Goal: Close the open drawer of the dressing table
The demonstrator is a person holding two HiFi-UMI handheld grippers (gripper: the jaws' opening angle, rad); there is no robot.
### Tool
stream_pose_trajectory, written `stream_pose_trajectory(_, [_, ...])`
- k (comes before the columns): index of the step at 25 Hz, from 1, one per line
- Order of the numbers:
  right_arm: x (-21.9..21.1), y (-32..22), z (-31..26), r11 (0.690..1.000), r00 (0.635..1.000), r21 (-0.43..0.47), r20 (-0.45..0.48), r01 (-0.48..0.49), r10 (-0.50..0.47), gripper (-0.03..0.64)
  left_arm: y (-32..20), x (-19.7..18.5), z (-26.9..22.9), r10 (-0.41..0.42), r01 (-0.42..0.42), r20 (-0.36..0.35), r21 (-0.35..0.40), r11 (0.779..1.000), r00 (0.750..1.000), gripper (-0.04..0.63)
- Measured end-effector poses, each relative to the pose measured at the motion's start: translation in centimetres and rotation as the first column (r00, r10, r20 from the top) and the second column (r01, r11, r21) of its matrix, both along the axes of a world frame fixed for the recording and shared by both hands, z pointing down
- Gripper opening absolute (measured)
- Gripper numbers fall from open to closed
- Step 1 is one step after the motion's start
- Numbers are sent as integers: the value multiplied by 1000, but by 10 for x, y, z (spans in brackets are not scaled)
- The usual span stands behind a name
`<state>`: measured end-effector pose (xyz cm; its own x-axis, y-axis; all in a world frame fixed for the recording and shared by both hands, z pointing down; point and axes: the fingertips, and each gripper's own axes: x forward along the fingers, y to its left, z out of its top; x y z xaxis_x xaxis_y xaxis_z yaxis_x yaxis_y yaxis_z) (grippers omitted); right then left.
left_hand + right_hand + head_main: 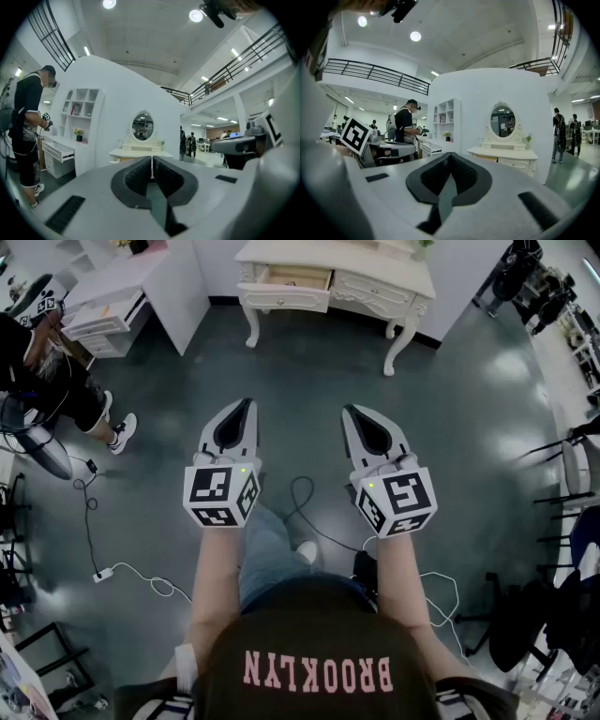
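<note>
The white dressing table (375,263) stands across the floor at the top of the head view, and its left drawer (292,279) is pulled out, showing a wooden inside. My left gripper (249,404) and right gripper (346,410) are held side by side well short of the table, both pointing towards it. Both are shut with nothing between the jaws. In the left gripper view the table (140,152) with its oval mirror (143,125) shows just above the closed jaw tips. The right gripper view has the table (506,154) to the right of its jaws, with the open drawer (490,158) faintly visible.
A white desk with an open drawer (117,310) stands at the far left, and a person (52,371) stands beside it. Cables (122,573) lie on the dark floor to my left and near my feet. Chairs and stands (572,474) crowd the right side.
</note>
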<state>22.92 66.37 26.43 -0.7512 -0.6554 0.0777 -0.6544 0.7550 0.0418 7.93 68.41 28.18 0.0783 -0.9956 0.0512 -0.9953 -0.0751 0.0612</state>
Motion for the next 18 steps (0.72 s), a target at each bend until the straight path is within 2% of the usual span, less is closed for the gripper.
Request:
stream_pose_trajectory(5, [15, 12, -6, 1000, 1000, 20, 14, 0, 0, -3, 11, 16, -6, 3, -3, 5, -2, 1000, 1000, 12])
stream_pose_trajectory(9, [13, 13, -7, 1000, 1000, 23, 28, 4, -4, -3, 15, 17, -7, 11, -11, 36, -7, 1000, 999, 12])
stream_pose_trajectory(15, [6, -5, -8, 1000, 997, 5, 73, -9, 8, -3, -5, 2, -8, 3, -2, 47, -16, 1000, 999, 12])
stream_pose_trajectory(18, [0, -24, -7, 1000, 999, 6, 51, -12, 11, -3, -25, -8, -10, -5, 5, 38, -7, 1000, 999, 12])
